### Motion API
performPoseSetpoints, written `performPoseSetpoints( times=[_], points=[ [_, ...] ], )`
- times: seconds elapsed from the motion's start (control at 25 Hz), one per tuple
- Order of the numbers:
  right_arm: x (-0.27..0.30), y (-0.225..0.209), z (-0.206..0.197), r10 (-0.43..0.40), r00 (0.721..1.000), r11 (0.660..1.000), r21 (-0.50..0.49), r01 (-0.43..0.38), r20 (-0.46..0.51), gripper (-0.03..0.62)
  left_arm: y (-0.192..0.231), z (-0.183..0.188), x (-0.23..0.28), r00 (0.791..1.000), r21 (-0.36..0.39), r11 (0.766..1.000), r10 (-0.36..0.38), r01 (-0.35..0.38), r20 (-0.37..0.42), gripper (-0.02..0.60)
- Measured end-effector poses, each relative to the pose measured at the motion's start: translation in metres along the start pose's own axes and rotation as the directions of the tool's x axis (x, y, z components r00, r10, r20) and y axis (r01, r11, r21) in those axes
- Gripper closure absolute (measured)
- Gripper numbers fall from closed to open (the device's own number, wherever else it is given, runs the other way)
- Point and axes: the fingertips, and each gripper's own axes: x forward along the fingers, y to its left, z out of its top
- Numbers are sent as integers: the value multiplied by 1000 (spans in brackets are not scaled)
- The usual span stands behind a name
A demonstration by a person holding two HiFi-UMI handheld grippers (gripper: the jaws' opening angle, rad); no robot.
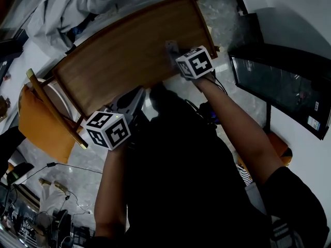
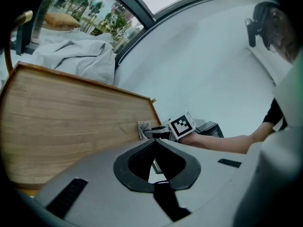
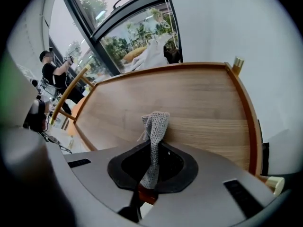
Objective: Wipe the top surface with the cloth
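Starting from the left in the head view, an orange chair [image 1: 41, 125] stands close against the left end of the wooden tabletop [image 1: 124, 50]. A heap of white bedding [image 1: 67, 9] lies beyond the far left side. A raised brown rim [image 1: 204, 22] runs round the tabletop. The wood inside it is bare across the left and the middle, so there is wide open room on that side.

The left tongs [image 2: 155, 165] hang off the near left edge, not over the wood. Their jaws are pressed together at the tips, with nothing between them.

The right tongs [image 3: 150, 171] are over the near edge, in the right half of the tabletop, not far from the right rim. They are clamped on a grey knitted cloth [image 3: 154, 126]. The cloth stands up out of the jaws, and its free end touches the wood just ahead of them.

To the right, a dark screen [image 1: 289, 92] stands apart from the tabletop.

Only the left gripper view shows the right tongs from the side, with their marker cube [image 2: 181, 125] and the forearm behind it. Only the right gripper view shows the weave of the cloth, a tall window [image 3: 137, 32] and a person [image 3: 49, 70] far off at the left.
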Motion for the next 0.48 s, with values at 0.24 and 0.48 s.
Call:
performPoseSetpoints(
  times=[0.24,0.48],
  points=[
    [-17,-40,-2,-50,999,998,29,50,14,560,-9,4,14,1000,9,1000,-5,5,-14,570],
    [-32,-73,-7,-151,988,988,-23,151,7,560,-12,9,27,1000,23,1000,-16,17,-26,571]
  ],
)
